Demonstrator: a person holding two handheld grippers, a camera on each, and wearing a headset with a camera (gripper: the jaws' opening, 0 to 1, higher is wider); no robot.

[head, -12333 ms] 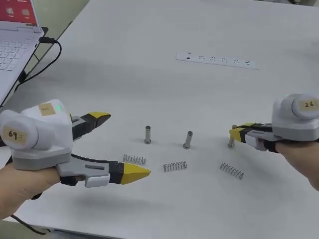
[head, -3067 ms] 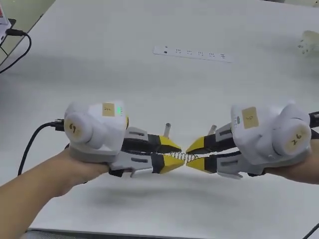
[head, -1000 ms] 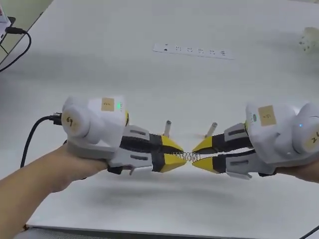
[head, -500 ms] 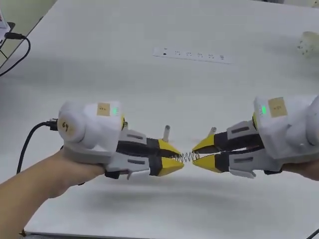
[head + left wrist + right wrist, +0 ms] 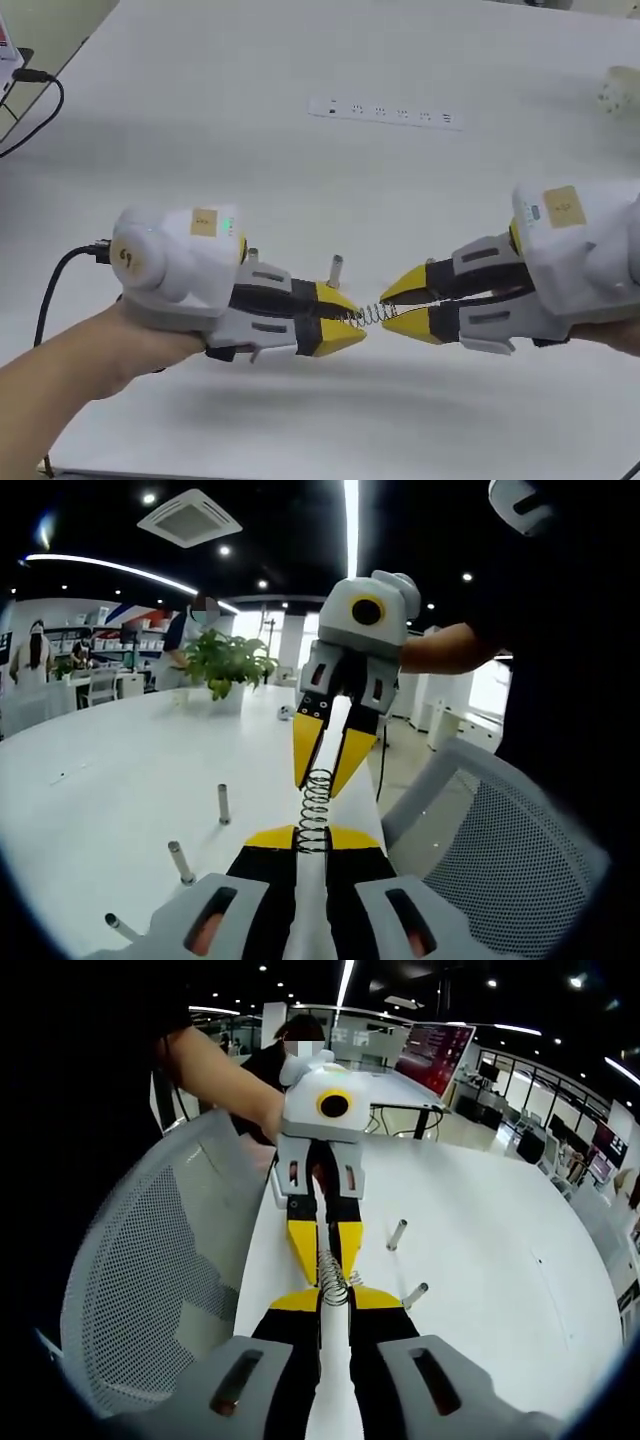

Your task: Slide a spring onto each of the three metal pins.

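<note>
Spring (image 5: 372,314) gripped by left hand-held gripper (image 5: 358,322) and right hand-held gripper (image 5: 384,311) over white table (image 5: 300,170).

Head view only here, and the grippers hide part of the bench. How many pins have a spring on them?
Observer: None. The left gripper view shows three pins on the table, all bare.
Operator: Is the spring really clamped at my left end?
Observer: Yes. Its end is pinched in the yellow tips of the left gripper, and it runs straight to the right gripper.
Operator: What's at the table edge near me?
Observer: A white mesh chair back.
</note>
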